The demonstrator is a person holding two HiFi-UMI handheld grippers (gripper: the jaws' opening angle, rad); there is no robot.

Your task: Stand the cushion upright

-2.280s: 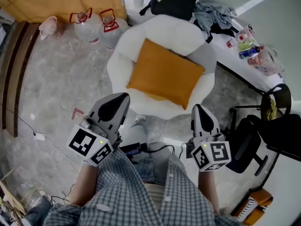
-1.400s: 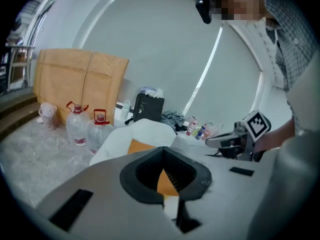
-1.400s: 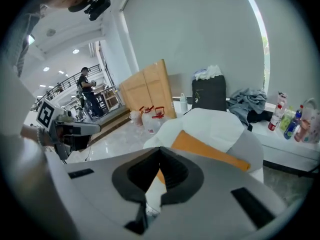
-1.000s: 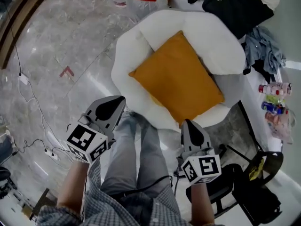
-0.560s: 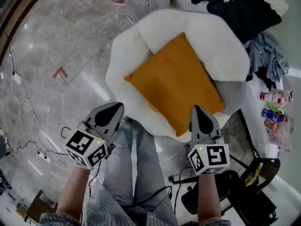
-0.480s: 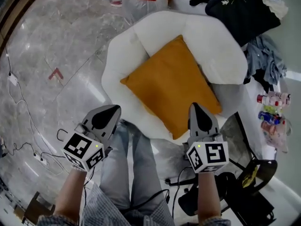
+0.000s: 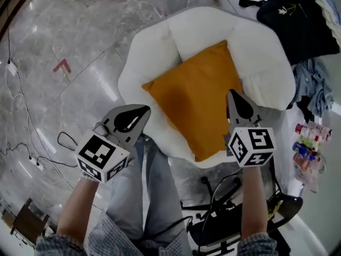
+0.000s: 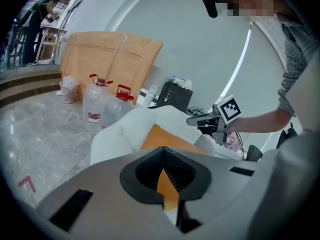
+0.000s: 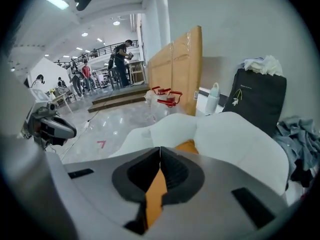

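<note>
Cushion: the orange cushion (image 7: 197, 97) lies flat on the seat of the white armchair (image 7: 213, 33), one corner toward the backrest, the opposite corner reaching the seat's front rim.
Armchair: round and padded, on a grey marble floor (image 7: 64, 63); a black bag (image 7: 298, 15) stands just behind it.
Left tool: the left tool (image 7: 144, 110) is clenched with nothing in it; in the left gripper view its jaws (image 8: 162, 150) meet at the tips, and the orange seen through the gap is the cushion beyond. It hangs over the chair's front-left rim, beside the cushion and apart from it.
Right tool: the right tool (image 7: 230, 92) is also clenched and empty, its jaws (image 9: 160, 149) tip to tip in the right gripper view. Its tip sits over the cushion's right edge, next to the chair's arm; whether it touches the fabric cannot be told.
Person: a trouser leg (image 7: 144, 180) shows between the two forearms.
Floor: loose cables (image 7: 21, 137) at the left, clear water jugs (image 8: 95, 104) past the chair.
</note>
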